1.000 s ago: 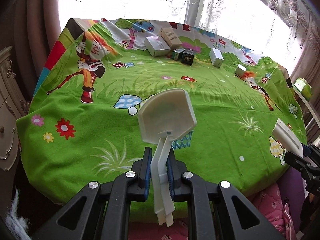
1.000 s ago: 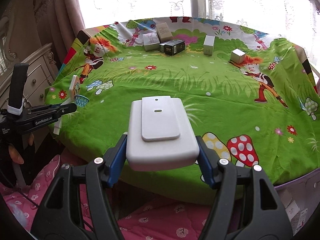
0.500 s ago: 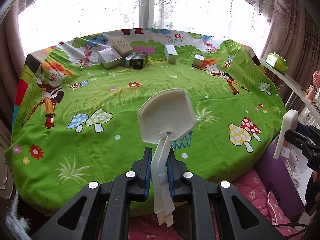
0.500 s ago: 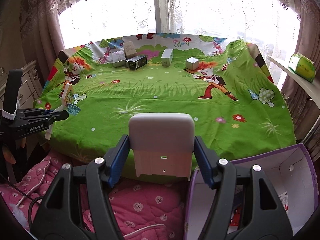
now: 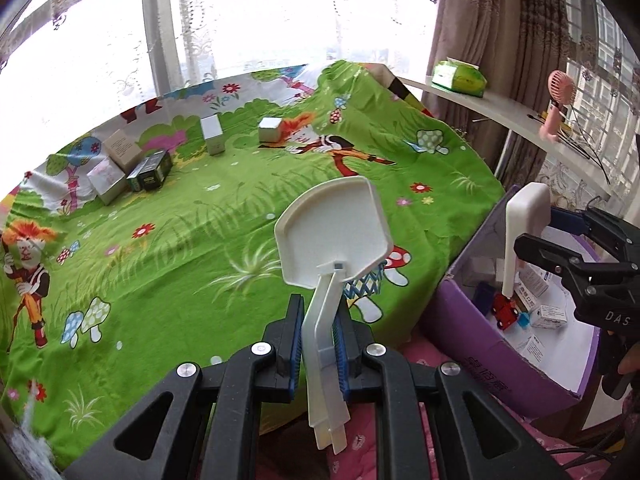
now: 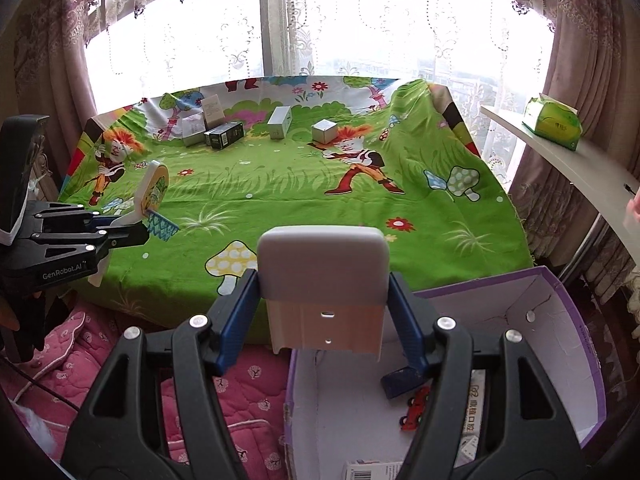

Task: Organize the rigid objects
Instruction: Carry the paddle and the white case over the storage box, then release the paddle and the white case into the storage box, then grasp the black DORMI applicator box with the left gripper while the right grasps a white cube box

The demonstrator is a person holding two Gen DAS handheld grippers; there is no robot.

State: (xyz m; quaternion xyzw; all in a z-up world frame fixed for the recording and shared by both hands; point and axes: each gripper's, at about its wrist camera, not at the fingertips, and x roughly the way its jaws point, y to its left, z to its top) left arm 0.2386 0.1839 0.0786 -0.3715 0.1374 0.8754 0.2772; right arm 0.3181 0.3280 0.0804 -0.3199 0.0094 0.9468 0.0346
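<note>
**A:** Both hands have swung right off the bed since a second ago. Purple box (image 6: 552, 292), out of frame then, now sits under the right gripper (image 6: 324, 320); the left wrist view has panned from the bedspread's left side to its right corner.

**B:** Box contents?

**A:** Open top, white inside. Red toy car (image 6: 416, 408), dark blue block (image 6: 400, 384), several small white printed cartons (image 5: 552, 316). Count unclear, since gripper frames cover part of the floor.

**B:** Grips?

**A:** Left gripper (image 5: 318, 344): fingers pressed together on the stem of the toy basketball hoop (image 5: 334, 232), at the near bed edge, not yet over the box. Right gripper: pads spread about halfway, clamping the white base piece (image 6: 324, 280) by its sides, held above the box's near-left corner.

**B:** Describe the parts.

**A:** Hoop: white plastic backboard, raised rim on the back, flat forked stem, blue zigzag net (image 5: 362, 284) peeking behind. Printed face shows only from the right wrist view. Base piece: rounded white cap on top, flat cream plate with two small slots below.

**B:** Left on the bed?

**A:** Five or so small boxes near the window: a pale pair (image 6: 200, 120), black carton (image 6: 224, 134), white upright (image 6: 279, 122), silver cube (image 6: 326, 132). Labels unreadable.

**B:** Anything else obscured?

**A:** Stem's lower end blurs against the pink quilt (image 6: 248, 384). Person: only fingertips (image 5: 630, 360) at the frame's edge.
</note>
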